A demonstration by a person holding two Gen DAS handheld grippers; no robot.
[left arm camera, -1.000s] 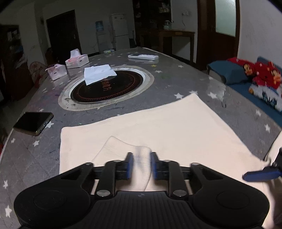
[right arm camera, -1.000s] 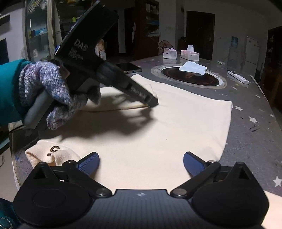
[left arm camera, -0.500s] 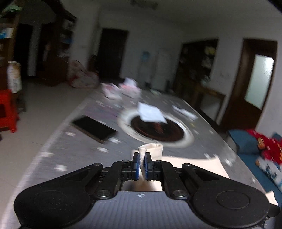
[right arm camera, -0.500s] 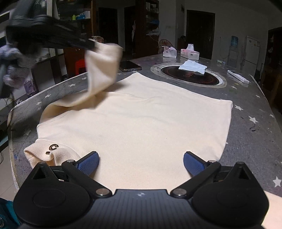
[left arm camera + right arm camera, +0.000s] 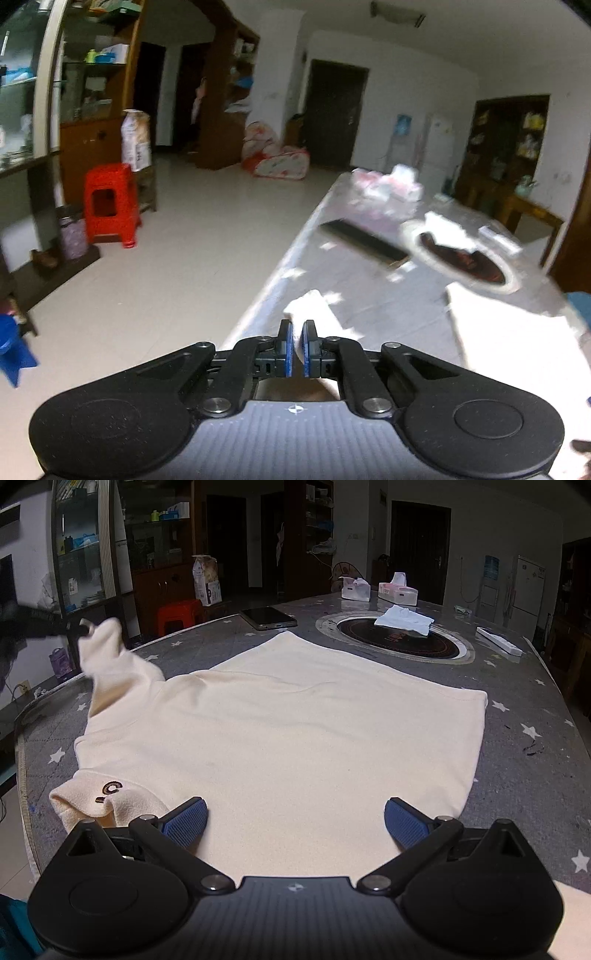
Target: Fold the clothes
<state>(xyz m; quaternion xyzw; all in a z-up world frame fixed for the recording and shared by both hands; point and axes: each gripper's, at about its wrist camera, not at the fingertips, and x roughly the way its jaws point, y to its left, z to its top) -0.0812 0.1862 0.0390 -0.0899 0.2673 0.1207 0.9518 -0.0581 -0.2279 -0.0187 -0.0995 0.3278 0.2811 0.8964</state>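
our left gripper [image 5: 295, 345] has its blue pads pressed nearly together, pinching the cuff of the cream sleeve [image 5: 312, 314], which sticks up past the fingertips as a pale tuft. our right gripper [image 5: 295, 821] has its jaws spread wide, the two blue pads [image 5: 186, 821] hovering low over the near part of the cream sweater [image 5: 295, 731] with nothing between them; we cannot tell whether they touch the cloth. the right wrist view shows us what the left one does not: the whole body of the sweater lying flat on the grey star-patterned table [image 5: 524, 782], its collar with a dark embroidered mark [image 5: 110, 790] bunched just beside our right gripper's left pad, and the sleeve lifted off the table at the far left, pulled out towards the table's edge by the dark, blurred tip of the left gripper. the same view is sharp enough to show a phone [image 5: 269, 617], a round dark inset [image 5: 397, 638] with a folded white cloth [image 5: 404, 619] on it, and two tissue boxes [image 5: 399, 592] at the far end. the left wrist view is blurred across the table, so the phone and inset are only smears there, and just a bright corner of the sweater shows at the right. what it gives us instead is the room beyond the table's edge: pale floor tiles [image 5: 177, 266], a red plastic stool [image 5: 110, 203] and a tall wooden cabinet [image 5: 85, 110].
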